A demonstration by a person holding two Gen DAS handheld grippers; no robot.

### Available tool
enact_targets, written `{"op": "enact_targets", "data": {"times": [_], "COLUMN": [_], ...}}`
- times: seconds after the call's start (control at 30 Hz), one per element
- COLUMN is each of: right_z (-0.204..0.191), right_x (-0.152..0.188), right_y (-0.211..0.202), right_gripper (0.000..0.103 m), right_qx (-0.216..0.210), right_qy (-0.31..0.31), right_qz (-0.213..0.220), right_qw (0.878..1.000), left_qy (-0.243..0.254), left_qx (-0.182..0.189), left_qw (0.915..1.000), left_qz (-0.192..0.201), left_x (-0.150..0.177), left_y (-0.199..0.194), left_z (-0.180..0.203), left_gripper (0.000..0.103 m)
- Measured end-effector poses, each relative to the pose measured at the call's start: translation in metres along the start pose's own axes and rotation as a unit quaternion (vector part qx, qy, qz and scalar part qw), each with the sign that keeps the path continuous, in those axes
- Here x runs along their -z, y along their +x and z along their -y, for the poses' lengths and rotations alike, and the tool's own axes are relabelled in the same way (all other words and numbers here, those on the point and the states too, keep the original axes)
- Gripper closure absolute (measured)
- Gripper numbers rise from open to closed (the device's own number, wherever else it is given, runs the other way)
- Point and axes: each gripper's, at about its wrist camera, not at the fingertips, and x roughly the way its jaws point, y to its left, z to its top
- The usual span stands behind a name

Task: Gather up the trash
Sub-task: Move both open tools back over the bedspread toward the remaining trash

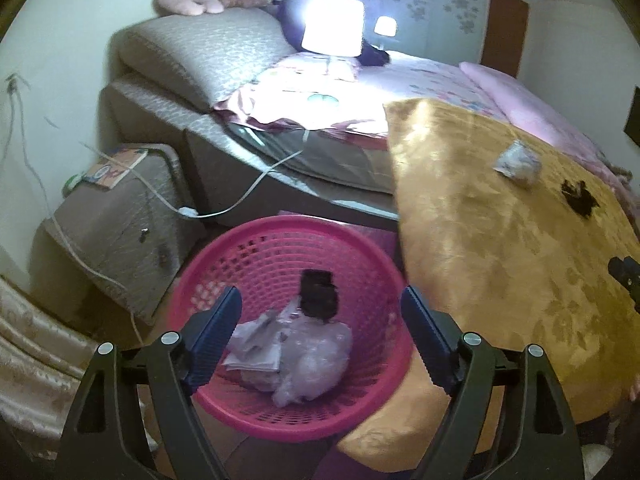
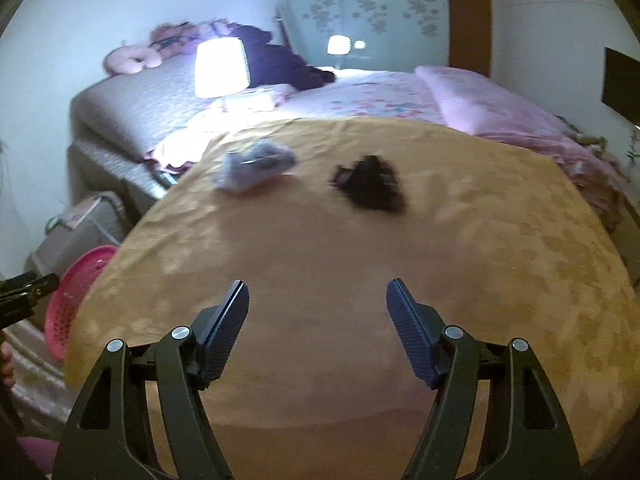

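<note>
Left gripper (image 1: pixel 321 306) fingers spread wide, nothing in them, hanging over the pink basket (image 1: pixel 372 264) at bottom centre of the left view. Basket holds a clear plastic bag (image 1: pixel 316 356), crumpled paper (image 1: pixel 252 344) and a dark piece (image 1: pixel 318 294)

Right gripper (image 2: pixel 318 300) also spread and empty, over the bare front part of the table (image 2: pixel 320 360), which has a yellow cloth on it

Trash left on the table: pale crumpled wad (image 2: pixel 256 170) upper left of centre in the right view, black scrap (image 2: pixel 370 186) just right of it, the two apart. Both well ahead of the right fingers

Risks as I see them:
- both pieces look light and loose; fingers coming in flat could push them along the cloth instead of pinching
- fingertips digging in could catch the cloth and drag it, shifting the other piece
- black scrap is blurred, shape unclear, may be thin; shallow pinch may slip off
- basket sits low beside the table edge, partly under the cloth overhang in the left view; a release from the table side could land on the cloth or floor
- left gripper parked over the basket could block the right one's drop path
</note>
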Motion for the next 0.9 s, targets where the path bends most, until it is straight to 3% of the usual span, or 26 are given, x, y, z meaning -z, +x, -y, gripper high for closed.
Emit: {"op": "enact_targets", "data": {"times": [0.43,0.6,0.9], "right_z": [0.047,0.056,0.068], "right_x": [0.014,0.020,0.028], "right_y": [-0.006,-0.005,-0.002], "right_gripper": [0.034,0.034,0.032], "right_qx": [0.036,0.037,0.028], "right_qy": [0.042,0.054,0.073], "right_qz": [0.002,-0.001,-0.004], "right_qw": [0.998,0.998,0.997], "left_qy": [0.074,0.104,0.165], "left_qx": [0.062,0.099,0.131], "left_qw": [0.9953,0.9896,0.9775], "left_qz": [-0.001,0.002,0.010], "left_x": [-0.022,-0.050,-0.085], "left_y": [0.011,0.027,0.061], "left_z": [0.070,0.109,0.175], "left_gripper": [0.024,0.022,0.022]}}
